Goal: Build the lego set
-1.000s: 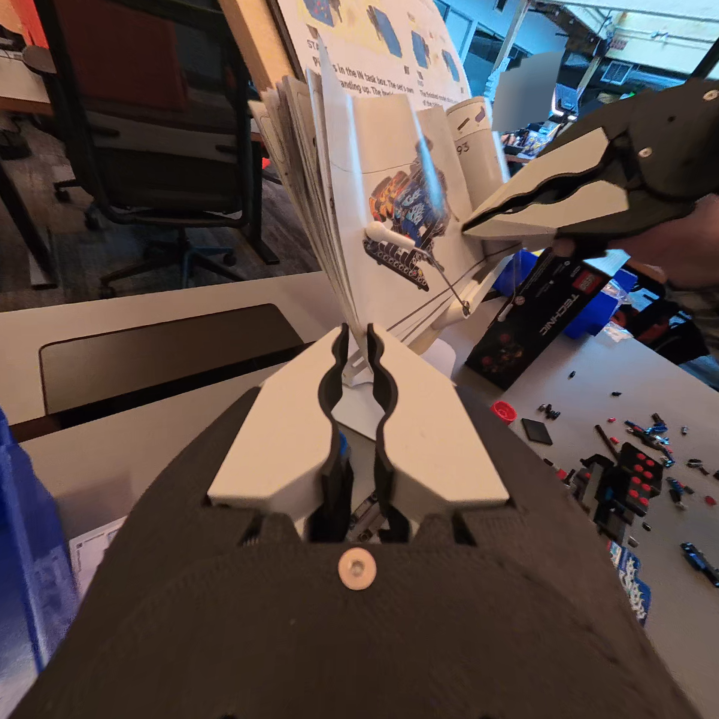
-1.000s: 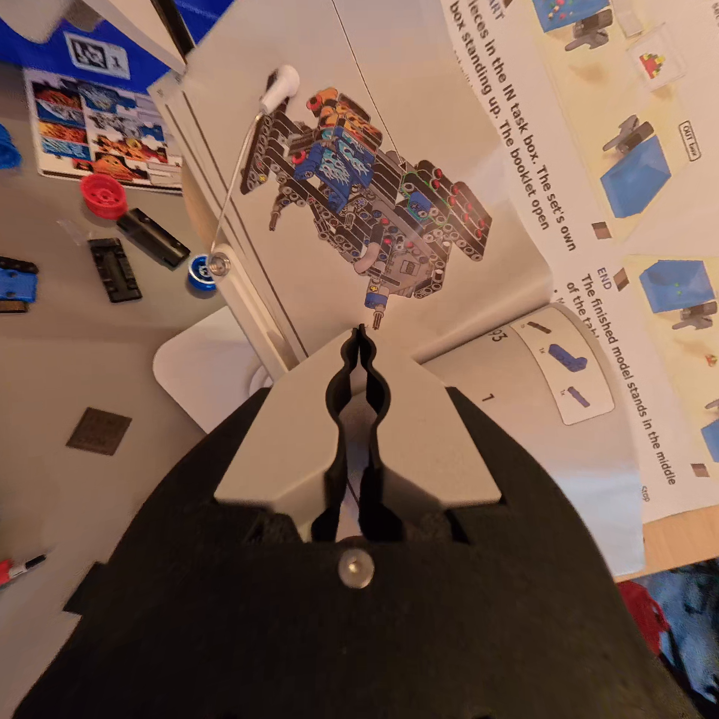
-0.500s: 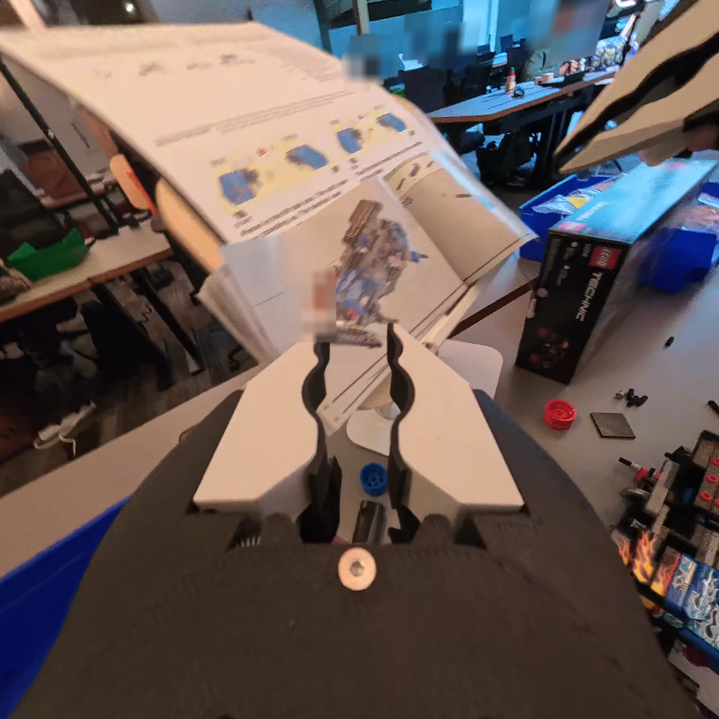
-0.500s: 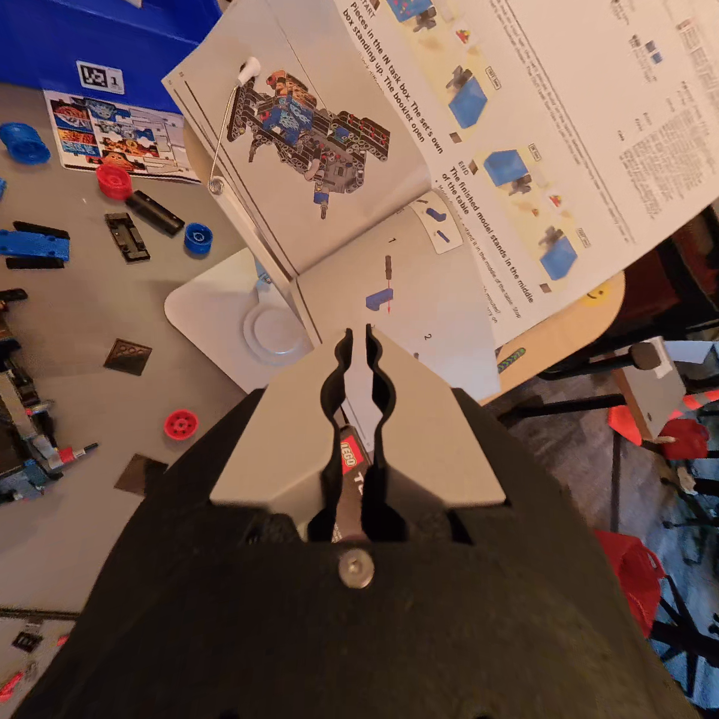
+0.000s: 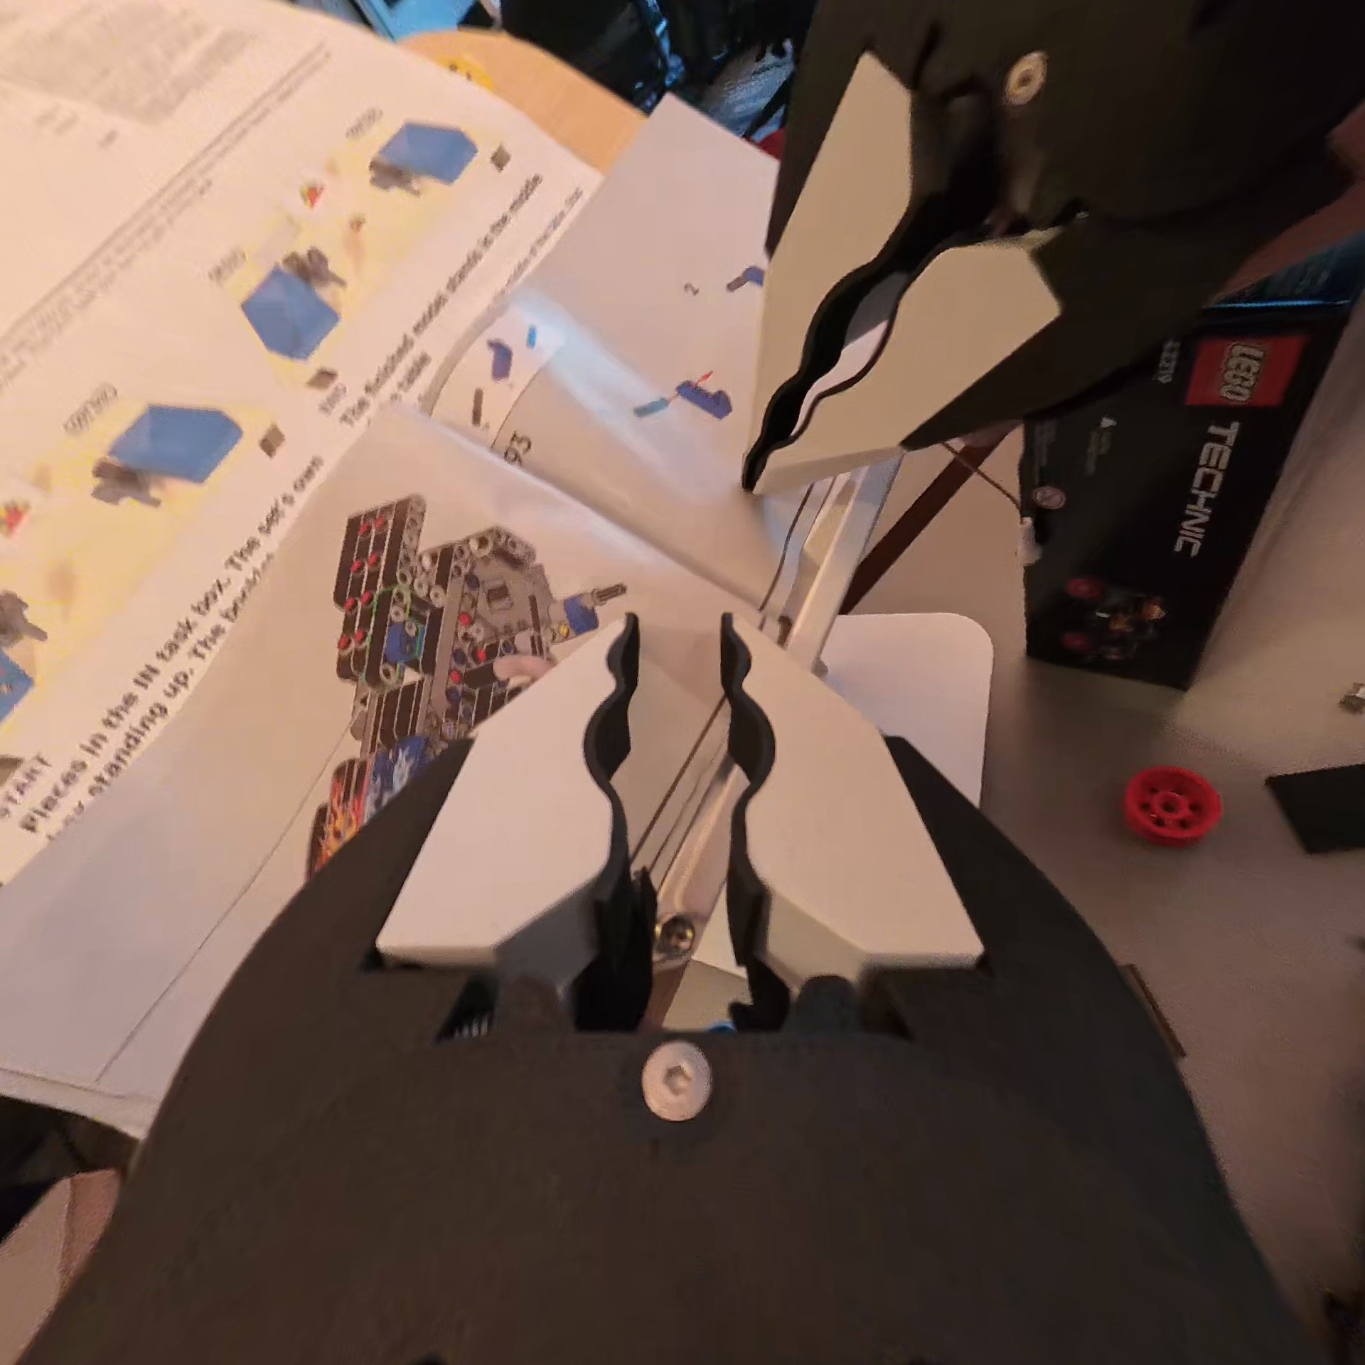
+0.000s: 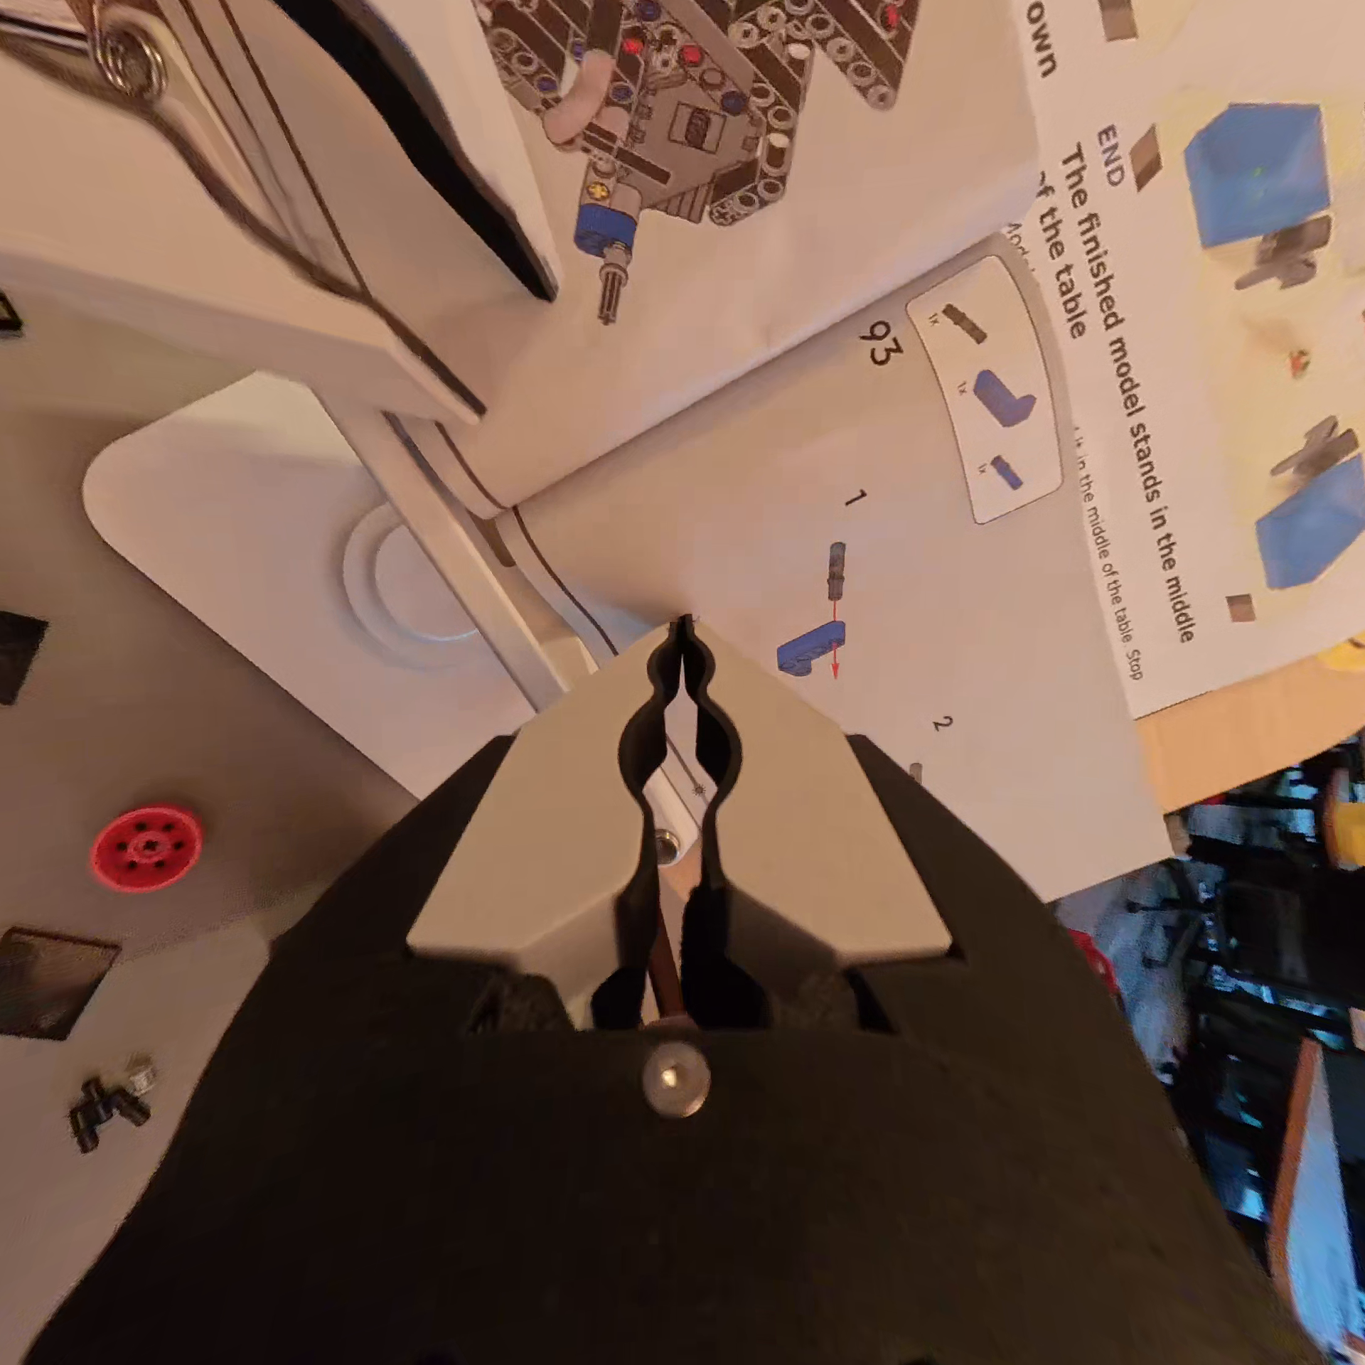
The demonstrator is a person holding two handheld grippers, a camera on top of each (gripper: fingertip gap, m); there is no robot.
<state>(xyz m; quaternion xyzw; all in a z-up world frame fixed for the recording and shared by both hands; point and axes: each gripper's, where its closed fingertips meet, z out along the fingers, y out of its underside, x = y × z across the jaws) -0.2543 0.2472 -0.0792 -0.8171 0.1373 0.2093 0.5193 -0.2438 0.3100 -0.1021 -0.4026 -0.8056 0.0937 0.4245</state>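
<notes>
The instruction booklet (image 5: pixel 591 517) stands open on a white stand; its left page shows the model and its right page (image 6: pixel 849 458) shows small blue parts. My left gripper (image 5: pixel 677 629) is open and empty, with its tips over the left page's lower edge and the stand's ledge. One of its fingers (image 6: pixel 443 111) shows at the top left of the right wrist view. My right gripper (image 6: pixel 683 624) is shut, with its tips at the lower edge of the right page. I cannot tell whether paper is pinched. It also shows in the left wrist view (image 5: pixel 750 476).
A large printed sheet (image 5: pixel 185 258) hangs behind the booklet. The stand's white base (image 6: pixel 244 532) sits on the grey table. A black set box (image 5: pixel 1182 480) stands to the right. A red wheel (image 6: pixel 146 849), black tiles (image 6: pixel 52 982) and small black pins (image 6: pixel 103 1108) lie nearby. Some 7 cm of space lies between my two pairs of fingers. My right gripper's tips are some 20 cm from the red wheel (image 6: pixel 146 849). Look for it in the left wrist view (image 5: pixel 1173 806) too.
My left gripper opened from nearly shut and swung down over the booklet's left page. My right gripper pulled back with a small gap, then came in shut at the right page's lower edge.
</notes>
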